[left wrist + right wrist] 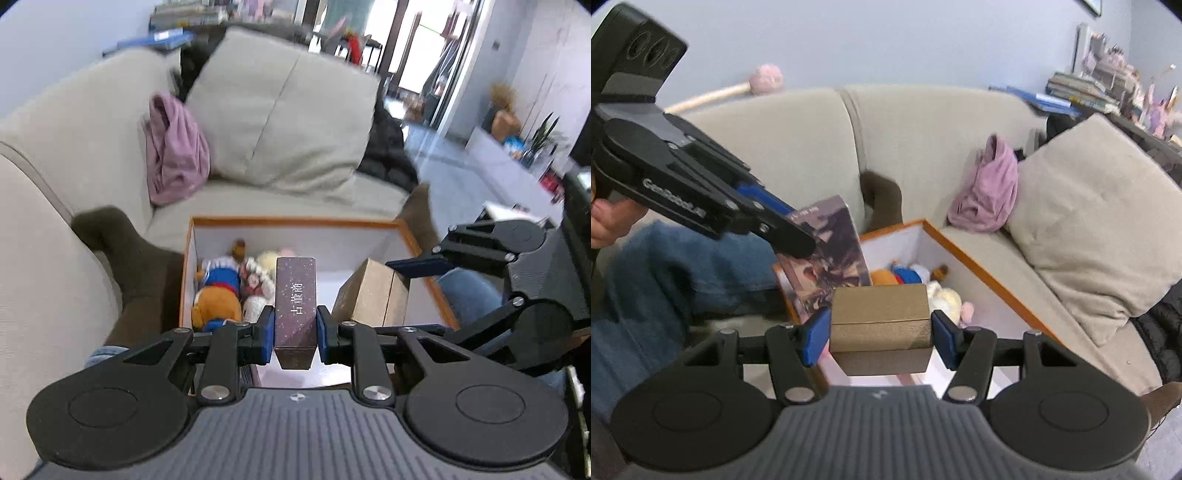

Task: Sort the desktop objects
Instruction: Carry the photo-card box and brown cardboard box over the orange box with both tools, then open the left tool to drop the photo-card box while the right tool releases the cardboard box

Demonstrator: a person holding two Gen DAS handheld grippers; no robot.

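Plush toys (pixel 225 291) already lie in the bin (pixel 295 221), and both loads hang over it unreleased: left tongs (pixel 295 330) clamp the purple box (pixel 295 302), right tongs (pixel 881 334) clamp the tan box (pixel 881 319).

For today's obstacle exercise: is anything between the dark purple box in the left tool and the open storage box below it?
Nothing visible: the dark purple box hangs over bare floor of the storage box, between the plush toys and the brown box.
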